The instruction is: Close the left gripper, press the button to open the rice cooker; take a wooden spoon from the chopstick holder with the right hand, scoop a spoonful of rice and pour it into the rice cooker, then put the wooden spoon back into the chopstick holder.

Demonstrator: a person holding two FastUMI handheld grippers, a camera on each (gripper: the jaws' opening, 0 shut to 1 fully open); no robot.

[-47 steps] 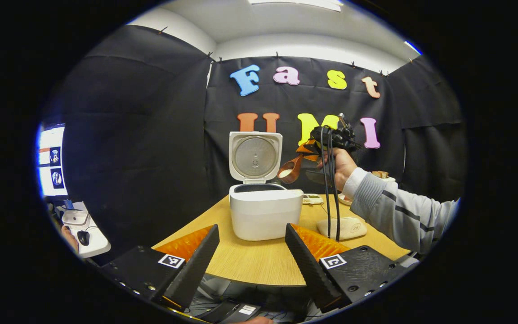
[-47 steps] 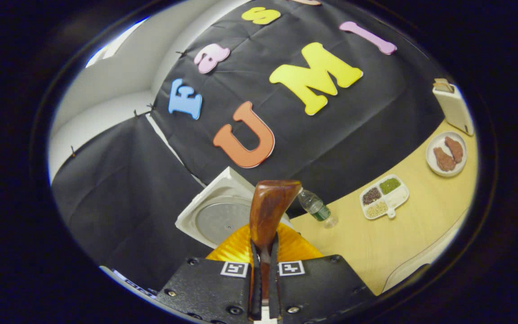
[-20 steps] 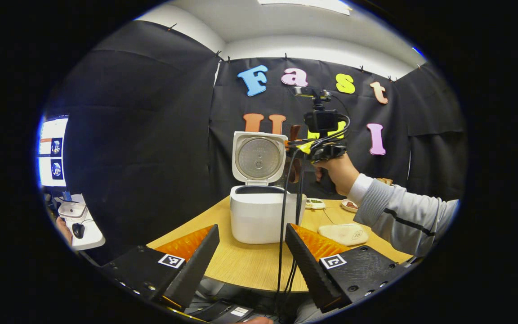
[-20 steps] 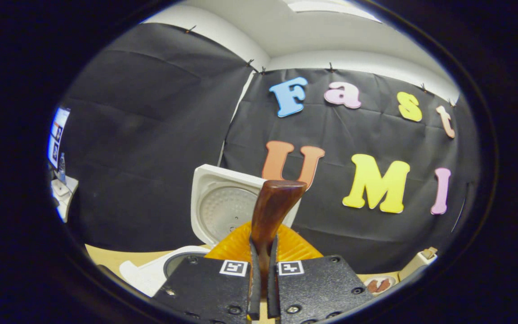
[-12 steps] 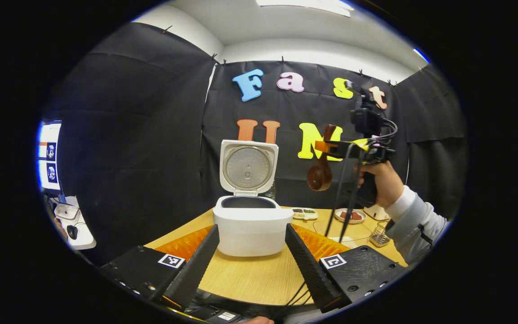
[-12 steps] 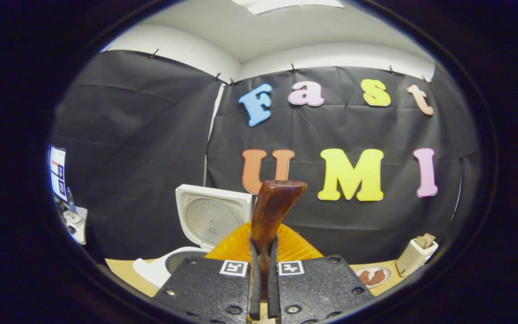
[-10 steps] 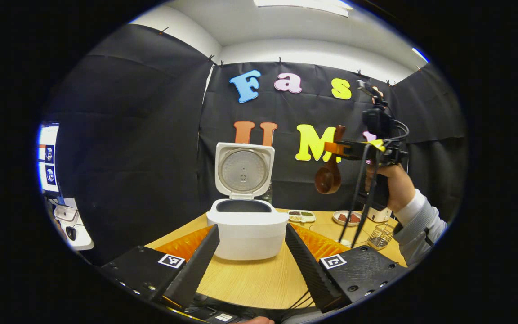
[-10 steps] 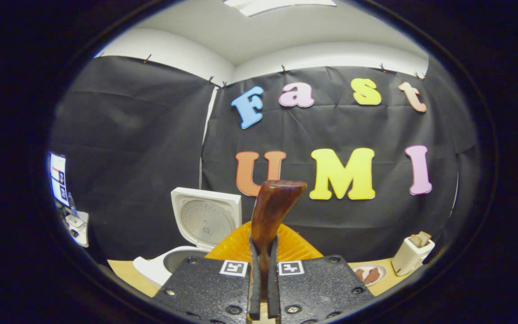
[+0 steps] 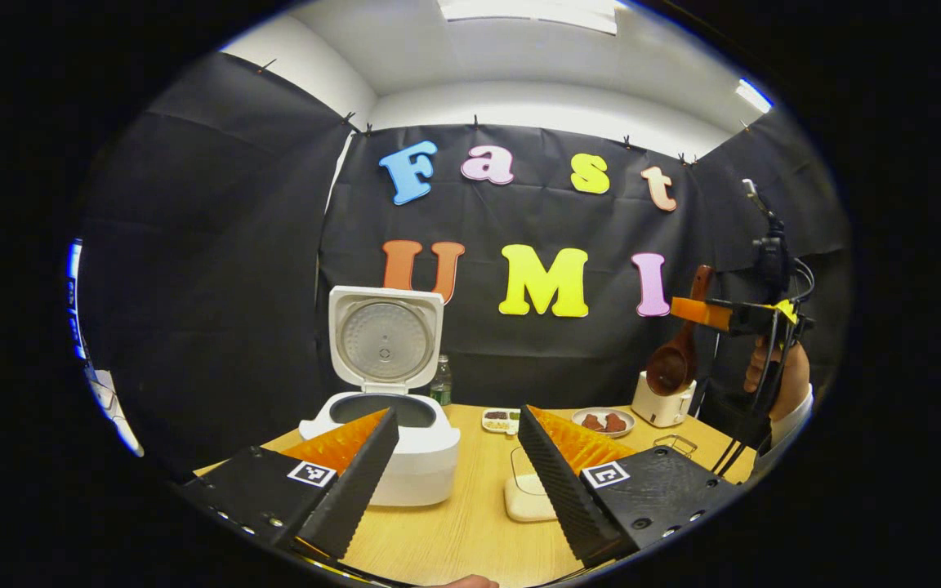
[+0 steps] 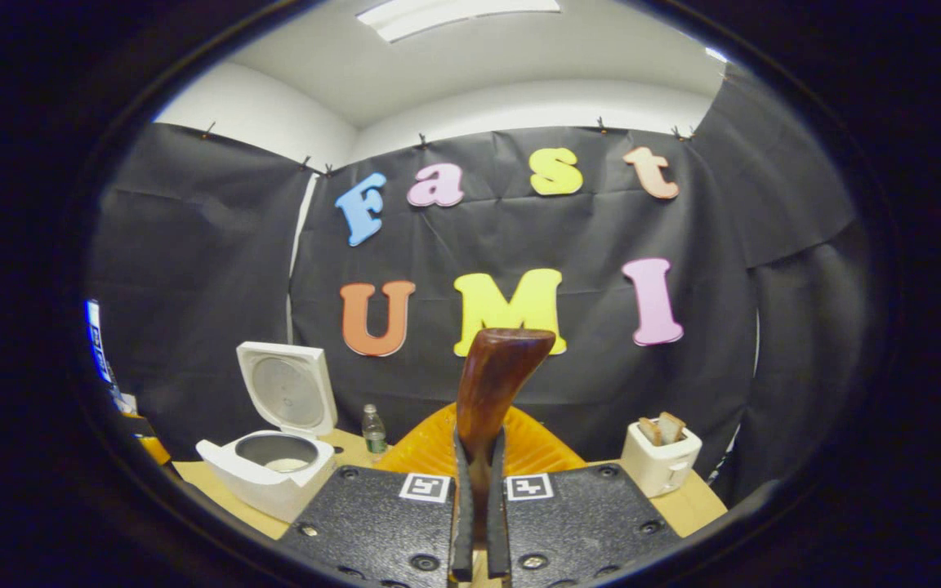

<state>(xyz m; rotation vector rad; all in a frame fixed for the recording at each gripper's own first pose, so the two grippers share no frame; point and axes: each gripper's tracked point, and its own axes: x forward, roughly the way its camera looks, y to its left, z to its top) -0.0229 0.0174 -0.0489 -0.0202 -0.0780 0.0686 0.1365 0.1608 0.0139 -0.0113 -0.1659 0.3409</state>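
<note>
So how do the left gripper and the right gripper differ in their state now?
The left gripper is open and holds nothing; the right gripper is shut on the wooden spoon. The left gripper hangs low over the table near the rice cooker; the right gripper is raised higher, by the toaster. A person holds both.

Rice cooker (image 9: 393,445) sat on the table (image 9: 462,531) at left, bottle (image 9: 440,390) behind it, toaster (image 9: 660,402) far right, plate (image 9: 604,422) between.

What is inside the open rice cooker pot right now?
In the right gripper view, the rice cooker holds a pale patch, likely rice, at the bottom. The near wall covers the rest of the inside.
</note>
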